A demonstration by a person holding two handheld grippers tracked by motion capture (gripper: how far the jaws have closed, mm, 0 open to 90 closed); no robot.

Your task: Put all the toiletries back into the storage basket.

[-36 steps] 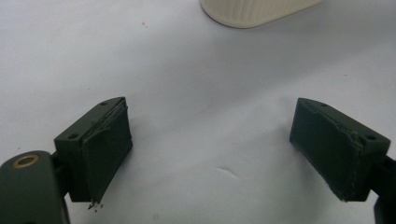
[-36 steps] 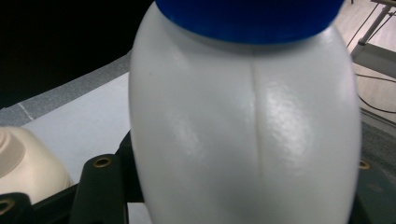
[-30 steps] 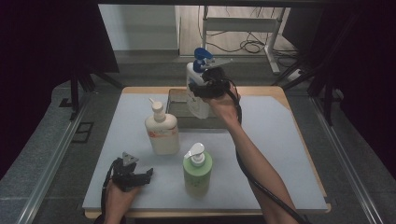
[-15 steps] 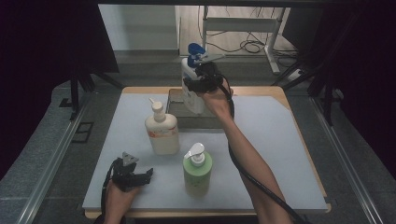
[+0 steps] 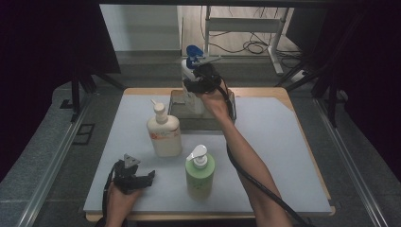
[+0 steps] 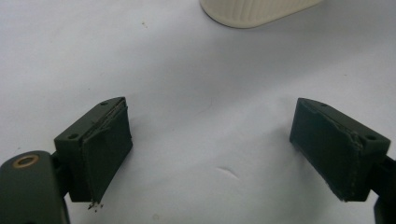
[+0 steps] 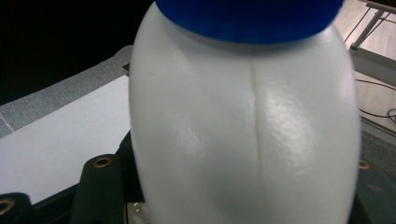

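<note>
Tabletop (image 5: 283,156), bearing a clear bin (image 5: 179,100) at its far edge. Right gripper (image 5: 202,80), fingers clamped on the white blue-capped bottle (image 5: 188,71), holds it above that bin: placement appears imminent. Cream bottle (image 5: 163,132) and green bottle (image 5: 199,174) remain mid-tabletop. Left gripper (image 5: 135,178), fingers apart and empty, rests by the near-left corner.

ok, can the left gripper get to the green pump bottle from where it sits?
Probably yes: the left gripper rests open on the mat, and the stretch of mat between it and the green pump bottle is bare.

Cream pump bottle (image 5: 163,134), green pump bottle (image 5: 199,171)
</note>
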